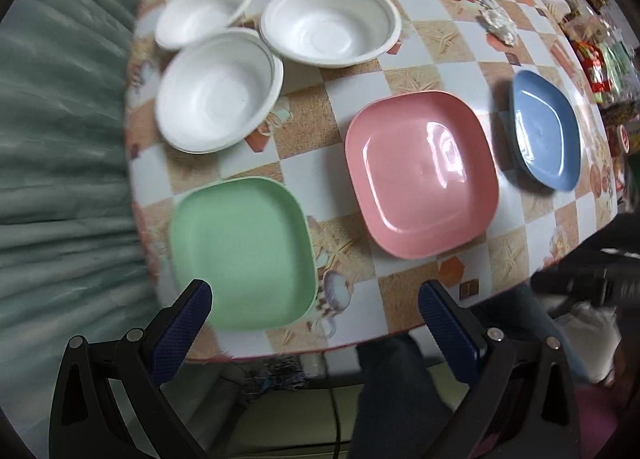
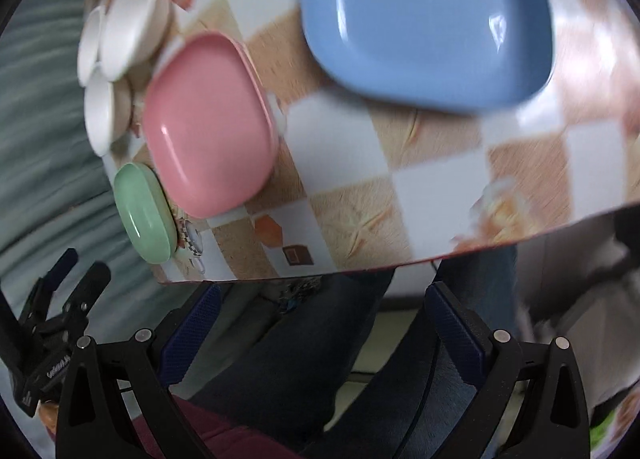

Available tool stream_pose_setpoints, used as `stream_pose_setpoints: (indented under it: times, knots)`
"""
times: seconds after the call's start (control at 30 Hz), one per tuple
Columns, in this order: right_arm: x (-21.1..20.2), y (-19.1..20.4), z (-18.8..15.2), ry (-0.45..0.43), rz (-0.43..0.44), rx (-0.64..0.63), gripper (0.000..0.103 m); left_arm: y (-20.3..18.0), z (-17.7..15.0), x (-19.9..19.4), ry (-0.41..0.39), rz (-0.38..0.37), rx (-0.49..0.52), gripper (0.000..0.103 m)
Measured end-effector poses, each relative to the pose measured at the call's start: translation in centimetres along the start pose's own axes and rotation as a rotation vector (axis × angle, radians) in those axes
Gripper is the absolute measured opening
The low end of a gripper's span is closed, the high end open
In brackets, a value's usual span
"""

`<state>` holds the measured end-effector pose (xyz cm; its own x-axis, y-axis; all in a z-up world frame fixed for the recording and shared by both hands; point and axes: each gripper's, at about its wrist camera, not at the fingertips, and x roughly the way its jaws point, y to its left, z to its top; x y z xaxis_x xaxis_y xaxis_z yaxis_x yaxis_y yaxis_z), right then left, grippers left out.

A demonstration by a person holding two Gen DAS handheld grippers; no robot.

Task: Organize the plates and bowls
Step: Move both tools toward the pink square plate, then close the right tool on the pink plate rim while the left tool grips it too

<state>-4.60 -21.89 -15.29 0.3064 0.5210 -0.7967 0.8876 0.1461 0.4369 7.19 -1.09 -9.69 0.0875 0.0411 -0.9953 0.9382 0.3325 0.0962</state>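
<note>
While both grippers hang at the near edge of the tabletop (image 1: 404, 71), their jaws stand wide apart with nothing between them. Ahead of the left gripper (image 1: 316, 311) lies the green plate (image 1: 240, 251), flat on the checkered cloth near the tabletop's edge, with one blue fingertip (image 1: 192, 303) overlapping its near rim in the left wrist view; contact cannot be judged. Beside the green plate, apart from it, sits the pink plate (image 1: 420, 175), and further along the blue plate (image 1: 546, 135), each lying separately. Beyond the green plate three white bowls (image 1: 218, 93) cluster together, rims touching or nearly so, all upright. From the right wrist view, the right gripper (image 2: 320, 319) hovers off the table's edge, over the person's dark trousers (image 2: 296, 355), with the blue plate nearest ahead of it.
</note>
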Motion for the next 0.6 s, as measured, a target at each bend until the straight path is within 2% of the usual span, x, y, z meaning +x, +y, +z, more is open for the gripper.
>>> stream_pose_setpoints:
  times: [0.13, 0.2, 0.33, 0.4, 0.47, 0.5, 0.6]
  knots:
    - [0.5, 0.2, 1.0, -0.072, -0.047, 0.013, 0.102, 0.2, 1.0, 1.6, -0.019, -0.013, -0.011, 0.103]
    - [0.7, 0.3, 2.2, -0.101, -0.031, 0.023, 0.102, -0.1, 1.7, 2.3, -0.018, -0.015, -0.007, 0.103]
    - [1.4, 0.5, 4.8, -0.094, 0.032, 0.038, 0.102, -0.6, 3.0, 2.9, -0.052, 0.007, 0.0, 0.103]
    - [1.4, 0.3, 6.3, -0.087, 0.027, 0.055, 0.102, -0.4, 3.4, 3.1, -0.051, 0.009, -0.029, 0.103]
    - [0.5, 0.1, 7.5, -0.11, -0.042, 0.047, 0.102, -0.3, 3.9, 3.3, -0.049, -0.028, -0.06, 0.103]
    - [-0.1, 0.3, 8.3, -0.137, -0.106, 0.032, 0.102, -0.3, 4.1, 3.5, -0.052, -0.037, -0.065, 0.103]
    - [-1.2, 1.5, 9.7, -0.196, -0.25, -0.031, 0.102, -0.6, 5.0, 4.2, -0.066, -0.011, -0.065, 0.103]
